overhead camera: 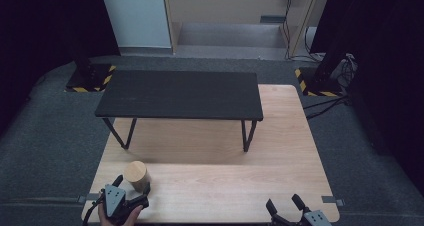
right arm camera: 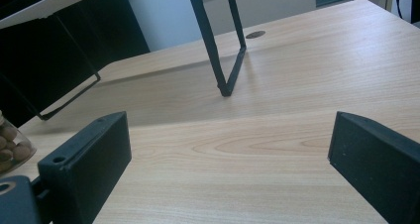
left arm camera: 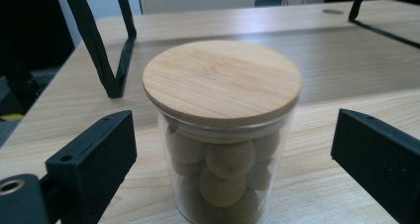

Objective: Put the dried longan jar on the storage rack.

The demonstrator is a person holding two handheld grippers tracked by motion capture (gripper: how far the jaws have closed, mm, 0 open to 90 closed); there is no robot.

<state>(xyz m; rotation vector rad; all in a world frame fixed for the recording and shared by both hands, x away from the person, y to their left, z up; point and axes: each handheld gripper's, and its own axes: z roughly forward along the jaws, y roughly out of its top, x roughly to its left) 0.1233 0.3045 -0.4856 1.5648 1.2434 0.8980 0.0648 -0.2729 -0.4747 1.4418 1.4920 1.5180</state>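
Note:
A glass jar (overhead camera: pixel 136 175) with a round bamboo lid (left arm camera: pixel 223 80) stands near the front left of the wooden table (overhead camera: pixel 215 186). It holds several pale wooden balls (left arm camera: pixel 225 159). My left gripper (overhead camera: pixel 132 183) sits just in front of the jar, and in the left gripper view the left gripper (left arm camera: pixel 233 130) has a jaw on each side of the jar, with a gap on both sides. At the table's front right, my right gripper (overhead camera: pixel 283 202) is open over bare wood, as the right gripper (right arm camera: pixel 230 135) also appears in its own view, with the jar (right arm camera: pixel 10 142) at the left edge.
A low black shelf (overhead camera: pixel 180 93) on thin metal legs (overhead camera: pixel 247 136) spans the back half of the table. One leg (left arm camera: pixel 106 60) stands behind and left of the jar. Dark carpet surrounds the table, with stands and cables (overhead camera: pixel 325 81) at the back right.

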